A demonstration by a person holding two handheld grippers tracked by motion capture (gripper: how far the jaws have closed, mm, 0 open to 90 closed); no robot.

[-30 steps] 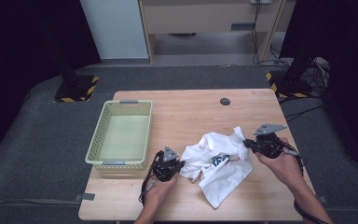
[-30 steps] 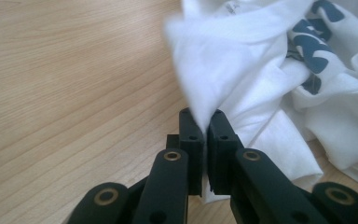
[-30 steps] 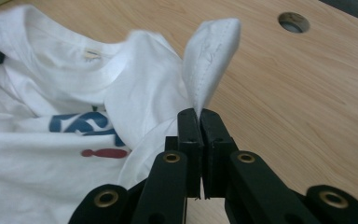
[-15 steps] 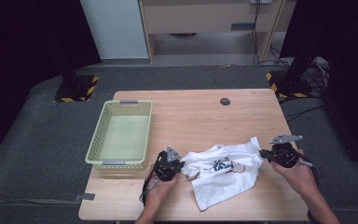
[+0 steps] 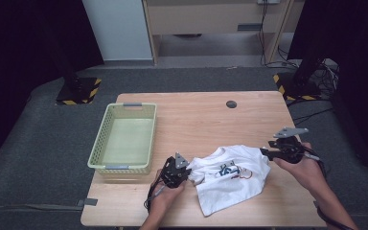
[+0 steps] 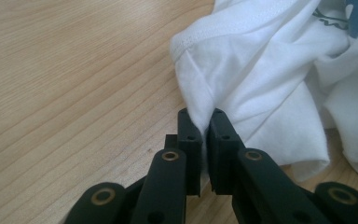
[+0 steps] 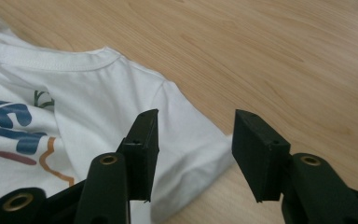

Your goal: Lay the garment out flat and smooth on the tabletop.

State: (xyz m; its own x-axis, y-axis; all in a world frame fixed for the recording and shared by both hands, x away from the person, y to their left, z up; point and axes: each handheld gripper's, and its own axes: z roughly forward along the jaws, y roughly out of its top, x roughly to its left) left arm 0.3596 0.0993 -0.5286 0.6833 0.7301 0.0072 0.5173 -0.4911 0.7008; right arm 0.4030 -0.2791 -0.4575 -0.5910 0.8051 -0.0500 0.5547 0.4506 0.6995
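Observation:
A white T-shirt (image 5: 230,175) with a blue and orange print lies rumpled on the wooden table (image 5: 211,120), near the front edge. My left gripper (image 5: 188,175) is at the shirt's left end. In the left gripper view its jaws (image 6: 200,116) are shut on a pinched fold of the white fabric (image 6: 261,70). My right gripper (image 5: 263,152) is at the shirt's right end and its jaws have just been opening. In the right gripper view they stand apart (image 7: 196,123) over the sleeve edge (image 7: 186,140), and the pads do not press on the cloth.
A pale green plastic basket (image 5: 100,158) stands on the left of the table, beside my left hand, with nothing in it. A small dark round spot (image 5: 231,104) sits near the far edge. Bare wood stretches behind the shirt.
My right gripper drew the shirt's right end out to the right and down onto the table, then its jaws parted and let the cloth go. The left gripper stayed put.

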